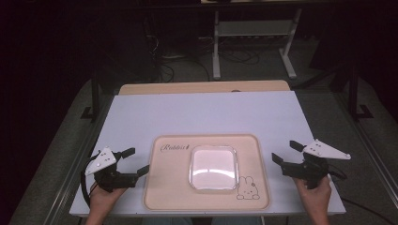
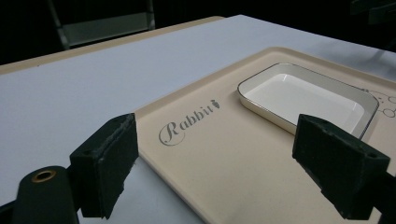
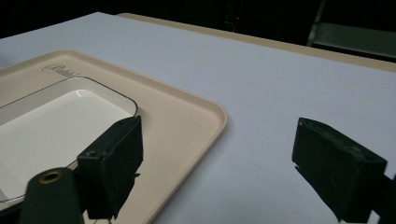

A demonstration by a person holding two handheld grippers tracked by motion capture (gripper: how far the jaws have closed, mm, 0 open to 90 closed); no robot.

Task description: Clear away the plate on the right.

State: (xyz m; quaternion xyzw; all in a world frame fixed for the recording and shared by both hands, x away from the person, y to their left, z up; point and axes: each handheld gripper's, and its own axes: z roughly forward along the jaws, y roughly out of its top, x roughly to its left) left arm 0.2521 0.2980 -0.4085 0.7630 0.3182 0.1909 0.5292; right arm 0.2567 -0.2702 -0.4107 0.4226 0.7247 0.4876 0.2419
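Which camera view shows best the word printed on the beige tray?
The left gripper view: the printed word lies close and large on the tray, reading "Rabbit". The high view shows it small and blurred; the right gripper view shows it far off, too small to read.

Tray: near and left parts run past the frame in the right gripper view.
Dish: cropped at left and bottom there.
Rabbit drawing: cut by the right edge in the left gripper view.
Tray lettering: too small to read.
Forearms: cropped at the high view's bottom edge.
Background beyond the bench: dark, details unclear.
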